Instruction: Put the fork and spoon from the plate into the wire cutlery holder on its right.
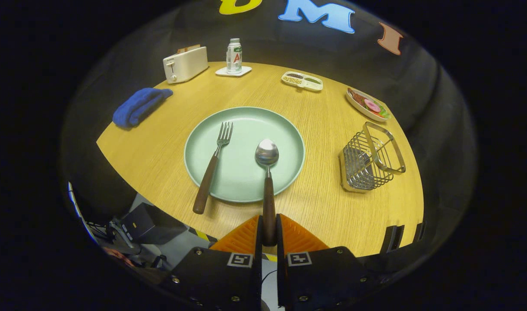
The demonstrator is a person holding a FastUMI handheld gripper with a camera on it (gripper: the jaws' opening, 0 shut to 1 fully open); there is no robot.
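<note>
My gripper (269, 229) is shut on the dark wooden handle of the spoon (267, 172), both fingers pressing its end. The spoon's steel bowl reaches forward over the pale green plate (285, 129), which sits in the middle of the wooden table. A fork (211, 168) with the same dark handle lies on the plate's left side, tines pointing away, its handle hanging over the near rim. The wire cutlery holder (371, 160) stands to the right of the plate, with nothing visible inside it.
Beyond the plate are a white toaster (185, 64), a bottle (234, 56) on a white coaster, a small divided dish (302, 80) and a bowl of food (369, 105). A folded blue cloth (139, 106) lies at the left. The table's near edge runs just under my fingers.
</note>
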